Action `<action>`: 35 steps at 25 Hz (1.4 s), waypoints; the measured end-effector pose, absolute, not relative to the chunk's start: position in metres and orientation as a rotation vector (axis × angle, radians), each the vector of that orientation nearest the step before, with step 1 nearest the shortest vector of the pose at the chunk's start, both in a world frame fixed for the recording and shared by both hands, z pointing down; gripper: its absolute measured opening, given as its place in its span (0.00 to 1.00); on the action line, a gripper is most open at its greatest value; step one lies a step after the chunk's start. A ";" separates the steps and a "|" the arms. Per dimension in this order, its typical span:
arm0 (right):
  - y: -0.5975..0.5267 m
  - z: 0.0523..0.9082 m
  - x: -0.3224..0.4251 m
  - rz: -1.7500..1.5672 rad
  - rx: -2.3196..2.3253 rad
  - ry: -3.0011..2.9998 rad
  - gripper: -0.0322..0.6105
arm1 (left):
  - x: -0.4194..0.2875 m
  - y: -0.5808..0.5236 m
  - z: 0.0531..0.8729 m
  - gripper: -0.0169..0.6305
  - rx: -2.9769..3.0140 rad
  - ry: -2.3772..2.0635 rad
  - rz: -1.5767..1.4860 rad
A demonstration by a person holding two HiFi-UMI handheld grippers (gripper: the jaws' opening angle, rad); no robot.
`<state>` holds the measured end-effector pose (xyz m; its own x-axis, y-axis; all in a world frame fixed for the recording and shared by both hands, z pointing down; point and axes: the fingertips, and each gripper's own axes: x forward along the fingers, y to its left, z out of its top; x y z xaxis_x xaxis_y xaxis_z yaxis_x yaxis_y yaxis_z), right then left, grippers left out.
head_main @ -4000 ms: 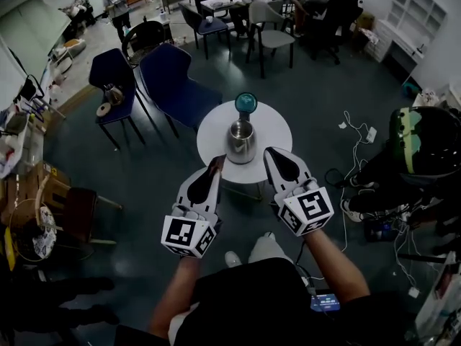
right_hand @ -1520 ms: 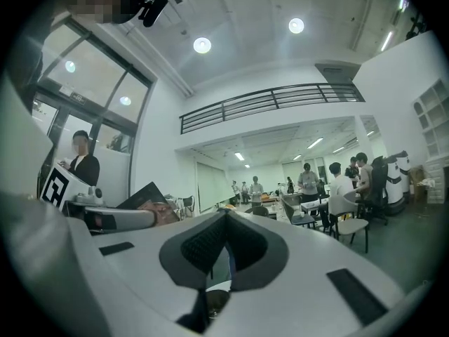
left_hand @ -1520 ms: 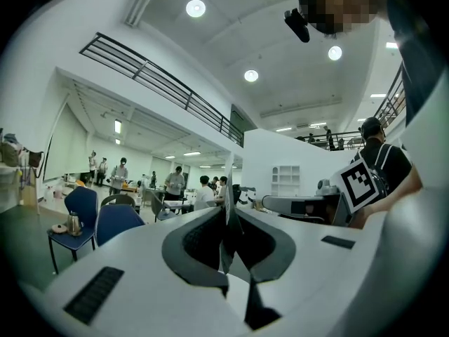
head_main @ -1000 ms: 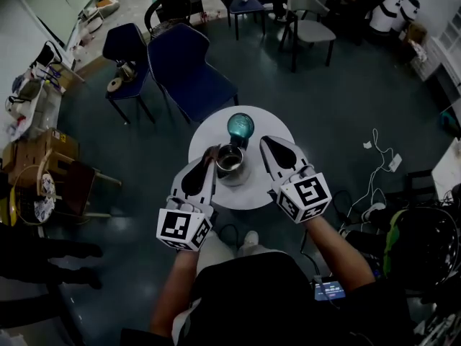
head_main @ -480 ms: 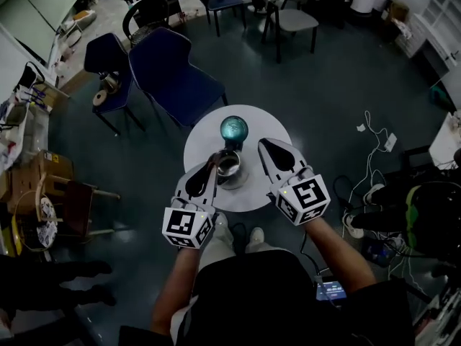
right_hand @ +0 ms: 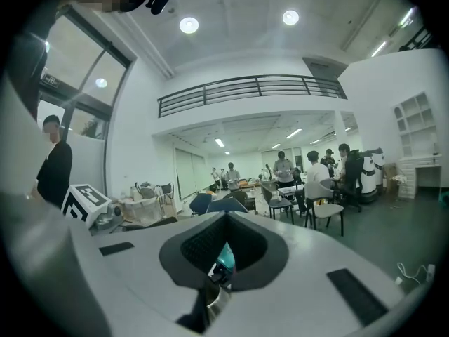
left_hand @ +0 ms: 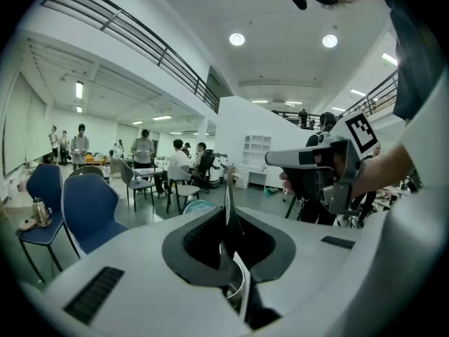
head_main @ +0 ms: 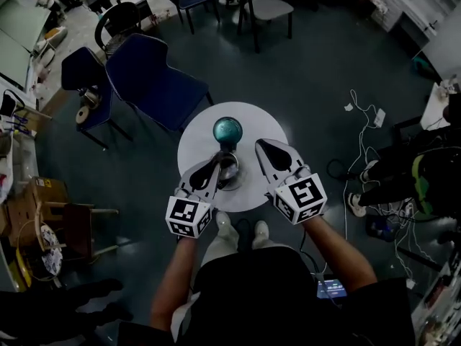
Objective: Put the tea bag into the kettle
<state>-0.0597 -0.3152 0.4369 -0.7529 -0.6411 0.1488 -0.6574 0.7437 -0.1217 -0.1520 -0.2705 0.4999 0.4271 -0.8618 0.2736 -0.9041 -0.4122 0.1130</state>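
A steel kettle (head_main: pixel 230 170) stands open on the small round white table (head_main: pixel 193 139), with a teal round object (head_main: pixel 227 130) just behind it. My left gripper (head_main: pixel 214 163) sits at the kettle's left rim, shut on a thin flat tea bag (left_hand: pixel 227 196) that stands upright between its jaws (left_hand: pixel 228 213). The kettle's rim (left_hand: pixel 239 286) shows right below those jaws. To the kettle's right my right gripper (head_main: pixel 261 147) is shut with nothing in it. Below the right gripper (right_hand: pixel 226 220) I see the kettle rim (right_hand: pixel 214 297) and the teal object (right_hand: pixel 224 256).
Two blue chairs (head_main: pixel 153 78) (head_main: pixel 81 74) stand just beyond the table on the left. Cables and a power strip (head_main: pixel 366 114) lie on the floor at the right. The person's shoes (head_main: pixel 239 231) sit at the table's near edge. Boxes (head_main: pixel 36 200) crowd the left.
Both grippers have come forward over the table. The left one, still holding the tea bag, has closed in on the kettle's rim. The right one stays beside the kettle.
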 end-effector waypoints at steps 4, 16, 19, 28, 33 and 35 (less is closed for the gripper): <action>-0.320 0.442 -0.062 0.268 1.098 -2.814 0.08 | -0.155 -0.279 0.516 0.08 2.468 -1.464 0.313; -0.327 0.461 -0.070 0.300 1.173 -2.750 0.08 | -0.154 -0.289 0.566 0.08 2.584 -1.251 0.520; -0.328 0.465 -0.069 0.312 1.193 -2.742 0.08 | -0.150 -0.292 0.573 0.08 2.604 -1.211 0.554; -0.335 0.477 -0.053 0.346 1.250 -2.698 0.08 | -0.142 -0.301 0.596 0.08 2.589 -1.141 0.624; -0.340 0.483 -0.047 0.362 1.262 -2.681 0.08 | -0.138 -0.305 0.607 0.08 2.584 -1.124 0.656; -0.341 0.485 -0.045 0.367 1.264 -2.675 0.08 | -0.139 -0.305 0.611 0.08 2.579 -1.121 0.664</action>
